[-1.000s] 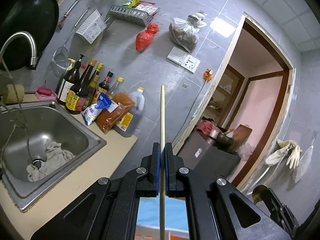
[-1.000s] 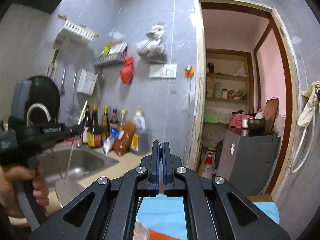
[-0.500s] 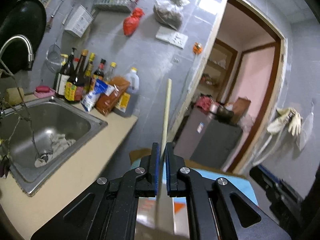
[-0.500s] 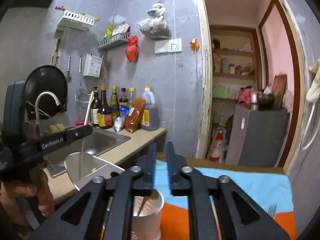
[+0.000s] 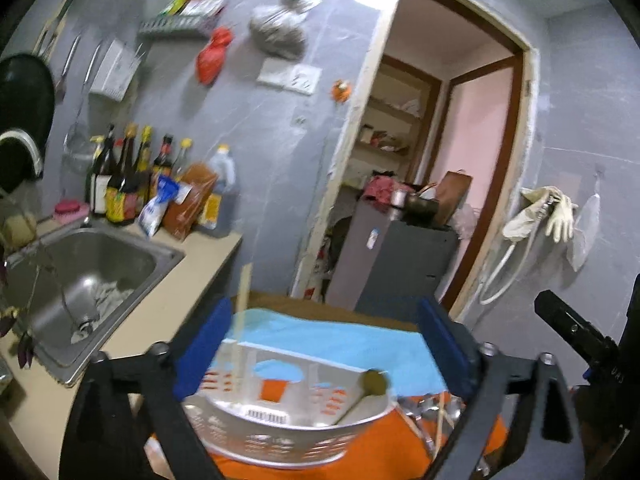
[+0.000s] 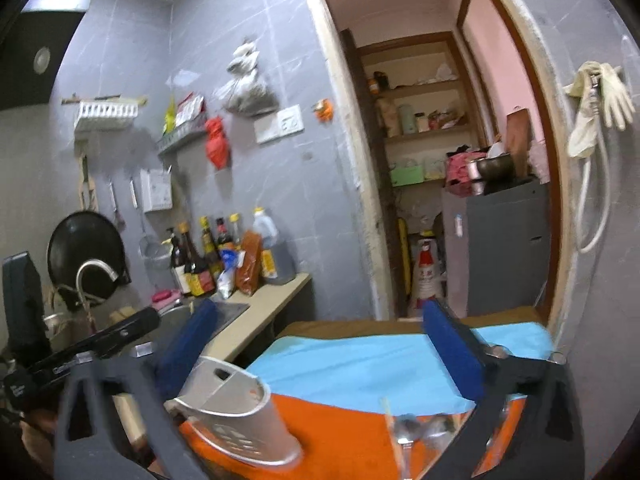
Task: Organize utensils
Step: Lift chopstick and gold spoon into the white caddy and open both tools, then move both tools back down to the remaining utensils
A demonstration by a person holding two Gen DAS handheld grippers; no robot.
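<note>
left gripper (image 5: 320, 344): fingers spread, over caddy (image 5: 288, 416) | chopstick (image 5: 242, 320) stood in caddy | right gripper (image 6: 320, 344): fingers spread, empty

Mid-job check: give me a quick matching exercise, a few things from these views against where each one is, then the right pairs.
Things:
1. pale wooden chopstick
2. brass-coloured round-headed spoon
3. loose pile of steel spoons
4. grey crumpled rag

Places:
A. in the steel sink
B. on the orange cloth
C. standing upright in the white perforated utensil caddy
D. leaning inside that caddy, head at its right

Pairs: 1-C, 2-D, 3-B, 4-A
</note>
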